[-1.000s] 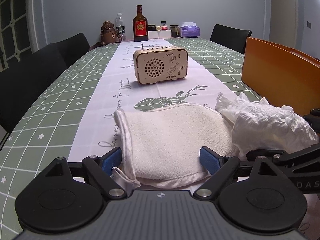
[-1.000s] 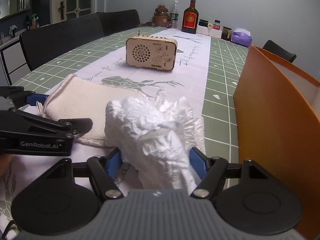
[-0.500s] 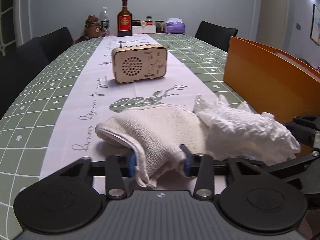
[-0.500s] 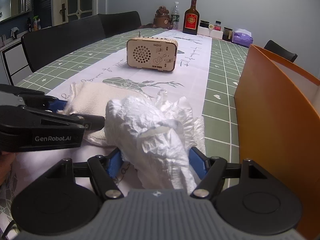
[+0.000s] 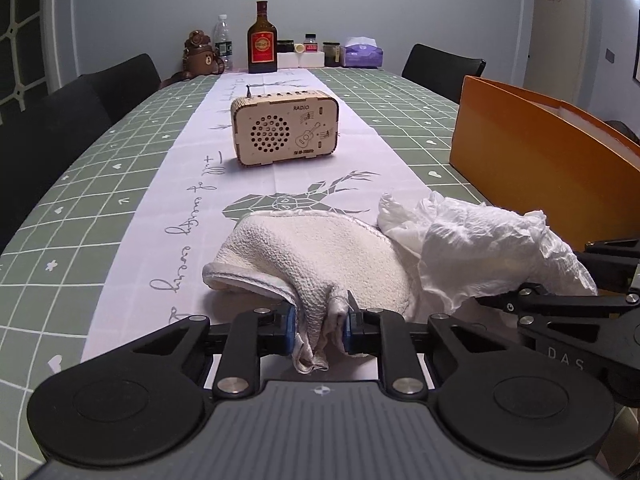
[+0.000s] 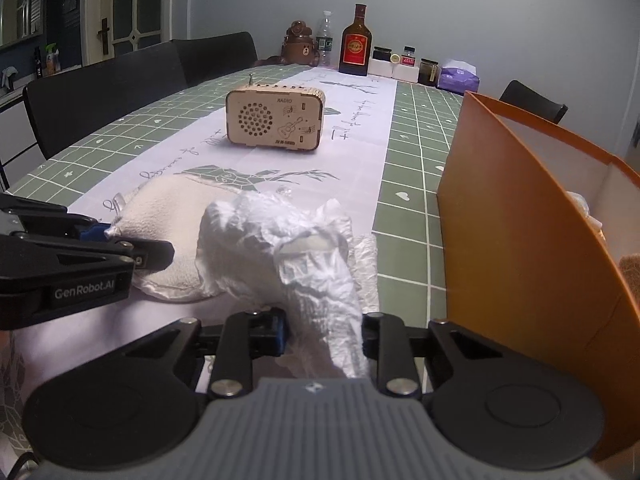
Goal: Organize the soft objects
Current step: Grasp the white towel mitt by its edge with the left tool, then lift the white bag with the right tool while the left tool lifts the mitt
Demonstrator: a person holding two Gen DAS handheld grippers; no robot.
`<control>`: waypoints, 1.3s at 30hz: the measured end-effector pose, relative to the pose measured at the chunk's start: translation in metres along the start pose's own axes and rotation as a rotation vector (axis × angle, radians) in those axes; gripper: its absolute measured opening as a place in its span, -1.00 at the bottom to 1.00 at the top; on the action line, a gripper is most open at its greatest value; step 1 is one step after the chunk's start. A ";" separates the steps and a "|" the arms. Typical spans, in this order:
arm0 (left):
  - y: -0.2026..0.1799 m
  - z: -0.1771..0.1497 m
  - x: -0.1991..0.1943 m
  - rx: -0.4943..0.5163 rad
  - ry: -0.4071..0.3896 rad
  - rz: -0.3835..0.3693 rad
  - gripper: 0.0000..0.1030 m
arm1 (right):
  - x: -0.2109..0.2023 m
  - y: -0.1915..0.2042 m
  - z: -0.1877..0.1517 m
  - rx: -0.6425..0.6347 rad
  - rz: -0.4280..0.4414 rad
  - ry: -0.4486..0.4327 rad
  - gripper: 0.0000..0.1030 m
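Observation:
A cream terry towel (image 5: 320, 248) lies bunched on the white table runner (image 5: 280, 184). My left gripper (image 5: 319, 330) is closing, and its blue pads pinch the towel's near corner. Right of the towel, touching it, sits a crumpled white plastic bag (image 6: 272, 240). My right gripper (image 6: 322, 336) is closing too, with the bag's near end squeezed between its pads. In the right wrist view the towel (image 6: 168, 208) shows at the left, with a left finger (image 6: 152, 250) lying across it. The bag (image 5: 480, 248) also appears at the right of the left wrist view.
An open orange box (image 6: 520, 220) stands close on the right, with pale soft items just visible inside. A wooden radio (image 5: 284, 128) sits farther along the runner. Bottles, jars, a bear figure and a tissue pack line the far end. Black chairs surround the green checked table.
Both grippers' jaws have narrowed from wide apart onto the towel corner and the bag. The towel has bunched up from lying flat and its near corner is pinched.

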State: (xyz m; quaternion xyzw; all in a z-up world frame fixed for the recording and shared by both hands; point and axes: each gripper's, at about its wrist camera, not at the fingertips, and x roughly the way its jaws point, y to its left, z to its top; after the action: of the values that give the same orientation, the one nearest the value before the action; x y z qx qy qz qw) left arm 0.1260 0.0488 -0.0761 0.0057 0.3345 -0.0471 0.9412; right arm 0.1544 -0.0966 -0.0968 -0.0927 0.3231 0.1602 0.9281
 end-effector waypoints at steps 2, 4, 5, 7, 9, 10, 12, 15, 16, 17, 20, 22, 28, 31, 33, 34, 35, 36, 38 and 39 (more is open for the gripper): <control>0.001 -0.001 -0.005 -0.003 -0.009 0.011 -0.55 | -0.002 0.000 -0.002 0.008 0.005 -0.003 -0.54; 0.003 -0.001 -0.009 -0.010 -0.016 0.020 -0.55 | -0.004 0.000 -0.003 0.009 0.011 -0.004 -0.55; 0.004 -0.001 -0.012 -0.014 -0.018 0.025 -0.55 | -0.005 0.000 -0.003 0.012 0.012 -0.007 -0.56; 0.006 -0.001 -0.017 -0.026 -0.023 0.037 -0.55 | -0.008 -0.001 -0.003 0.019 0.019 -0.012 -0.57; 0.010 -0.001 -0.022 -0.046 -0.029 0.052 -0.55 | -0.012 -0.002 -0.003 0.028 0.027 -0.018 -0.59; 0.011 0.000 -0.024 -0.056 -0.030 0.058 -0.55 | -0.014 -0.002 -0.003 0.032 0.030 -0.021 -0.60; 0.014 0.001 -0.030 -0.064 -0.041 0.068 -0.55 | -0.018 -0.002 -0.004 0.034 0.038 -0.025 -0.60; 0.015 0.002 -0.039 -0.069 -0.060 0.090 -0.55 | -0.022 -0.003 -0.007 0.033 0.041 -0.020 -0.50; 0.015 0.002 -0.042 -0.070 -0.064 0.093 -0.55 | -0.022 -0.003 -0.007 0.044 0.041 -0.023 -0.43; 0.016 0.002 -0.044 -0.071 -0.069 0.095 -0.55 | -0.023 -0.005 -0.008 0.067 0.044 -0.029 -0.28; 0.015 0.000 -0.050 -0.069 -0.079 0.100 -0.54 | -0.021 -0.006 -0.010 0.099 0.080 -0.034 0.35; 0.013 -0.001 -0.051 -0.066 -0.080 0.102 -0.54 | -0.015 -0.002 -0.011 0.083 0.086 -0.037 0.52; 0.011 -0.003 -0.050 -0.050 -0.067 0.111 -0.53 | 0.003 0.002 -0.003 0.033 0.128 -0.015 0.83; 0.011 -0.002 -0.050 -0.047 -0.069 0.109 -0.53 | 0.008 -0.001 0.003 0.035 0.195 -0.004 0.87; 0.012 -0.003 -0.050 -0.045 -0.069 0.110 -0.52 | 0.008 -0.006 0.006 0.065 0.248 0.007 0.94; 0.013 -0.003 -0.050 -0.044 -0.068 0.110 -0.52 | 0.008 -0.009 0.007 0.085 0.275 0.018 0.95; 0.013 -0.004 -0.050 -0.043 -0.067 0.110 -0.52 | 0.007 -0.014 0.008 0.106 0.301 0.030 0.95; 0.014 -0.004 -0.049 -0.043 -0.066 0.111 -0.52 | 0.005 -0.018 0.008 0.126 0.323 0.038 0.95; 0.015 -0.004 -0.048 -0.042 -0.060 0.111 -0.51 | 0.001 -0.025 0.008 0.168 0.354 0.038 0.95; 0.017 -0.003 -0.047 -0.046 -0.059 0.112 -0.51 | -0.001 -0.029 0.009 0.191 0.365 0.032 0.95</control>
State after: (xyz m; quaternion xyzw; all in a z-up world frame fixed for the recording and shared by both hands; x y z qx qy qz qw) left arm 0.0887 0.0694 -0.0492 0.0012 0.3067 0.0130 0.9517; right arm 0.1690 -0.1215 -0.0872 0.0533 0.3631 0.2929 0.8829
